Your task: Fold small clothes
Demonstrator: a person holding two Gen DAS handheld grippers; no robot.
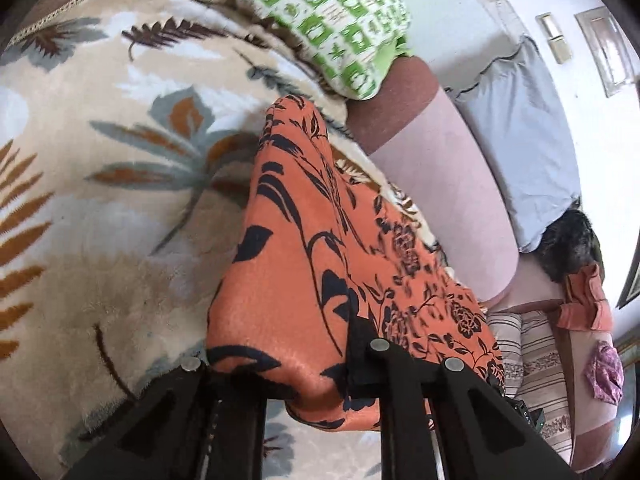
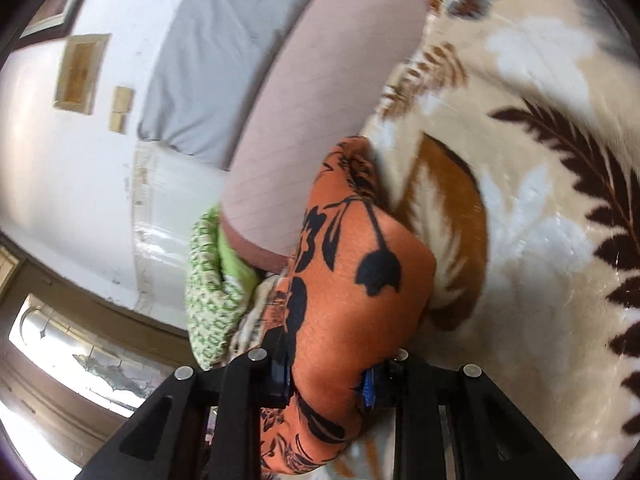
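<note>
Gripping the orange floral garment (image 1: pixel 316 280) at two places, both tools have it clamped: the left gripper (image 1: pixel 320 376) has its fingers pinched on a bunched edge, and the right gripper (image 2: pixel 332 376) has its fingers squeezed on another fold of the same cloth (image 2: pixel 352 280). The garment rises off the blanket in a ridge between them, so I judge the step in hand to be the lift that starts a fold. The next move likely calls for carrying both held edges together, level with each other, across to the far side without letting the thin fabric slip or twist.

Under it lies a plush cream blanket (image 1: pixel 100 160) with leaf print. A green-and-white patterned cloth (image 1: pixel 336 28) sits at the far edge, beside a pink bolster (image 1: pixel 448 184) and a grey pillow (image 1: pixel 520 128) against the white wall (image 2: pixel 60 168).
</note>
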